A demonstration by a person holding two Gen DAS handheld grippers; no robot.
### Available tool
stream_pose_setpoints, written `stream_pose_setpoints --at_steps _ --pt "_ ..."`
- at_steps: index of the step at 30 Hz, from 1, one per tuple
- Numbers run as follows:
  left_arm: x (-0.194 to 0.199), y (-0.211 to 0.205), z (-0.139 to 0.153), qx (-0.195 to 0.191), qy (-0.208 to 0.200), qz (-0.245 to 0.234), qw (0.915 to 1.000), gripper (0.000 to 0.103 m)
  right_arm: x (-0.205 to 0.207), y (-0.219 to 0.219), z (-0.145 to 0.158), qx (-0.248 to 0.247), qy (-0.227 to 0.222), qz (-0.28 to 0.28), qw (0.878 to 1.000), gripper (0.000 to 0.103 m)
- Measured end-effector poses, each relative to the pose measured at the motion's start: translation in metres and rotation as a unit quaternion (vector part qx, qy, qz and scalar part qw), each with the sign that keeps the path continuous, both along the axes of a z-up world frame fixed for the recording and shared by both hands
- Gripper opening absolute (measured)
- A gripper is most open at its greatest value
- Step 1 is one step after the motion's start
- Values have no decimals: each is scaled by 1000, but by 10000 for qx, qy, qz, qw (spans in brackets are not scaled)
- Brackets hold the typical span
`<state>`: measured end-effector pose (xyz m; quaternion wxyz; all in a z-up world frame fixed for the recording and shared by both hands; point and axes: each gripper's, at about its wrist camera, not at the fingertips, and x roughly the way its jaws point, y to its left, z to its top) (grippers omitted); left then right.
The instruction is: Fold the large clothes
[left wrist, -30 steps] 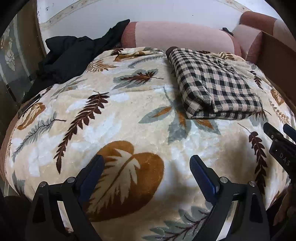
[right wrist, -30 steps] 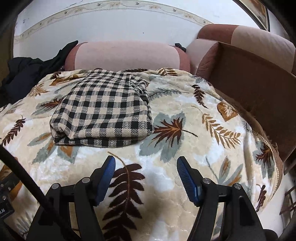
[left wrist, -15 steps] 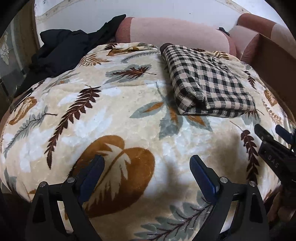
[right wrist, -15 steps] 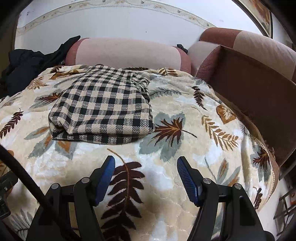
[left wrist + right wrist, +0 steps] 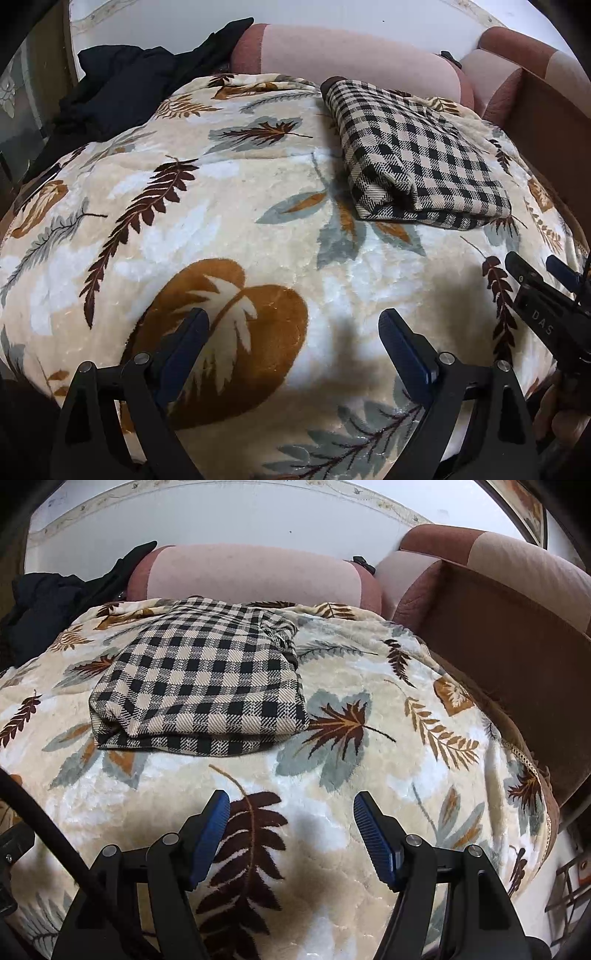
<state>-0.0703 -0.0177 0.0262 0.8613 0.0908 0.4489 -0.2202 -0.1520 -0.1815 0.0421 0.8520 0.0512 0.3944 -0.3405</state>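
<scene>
Checked garment [image 5: 201, 681] lies folded in a neat stack on the leaf-print blanket [image 5: 332, 849], far side, near the bolster [image 5: 251, 572]. Left gripper [image 5: 293, 341] and right gripper [image 5: 291, 829] held spread wide, empty, well short of it. Fold judged finished; the black clothing [image 5: 110, 88] is probably to be fetched next

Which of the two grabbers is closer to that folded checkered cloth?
Right. The right gripper hovers open just short of the checkered cloth; the left gripper sits open further off to its left.

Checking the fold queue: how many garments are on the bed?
2: a folded black-and-beige checked garment on the leaf-print blanket, and a crumpled black garment at the far-left corner. That dark heap may hide more.
</scene>
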Motion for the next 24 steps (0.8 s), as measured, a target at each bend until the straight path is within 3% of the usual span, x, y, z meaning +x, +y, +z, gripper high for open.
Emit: stream_pose_setpoints --at_steps 24 --pt "-3 1 2 -225 76 -124 9996 93 -1 2 2 -99 0 25 9999 75"
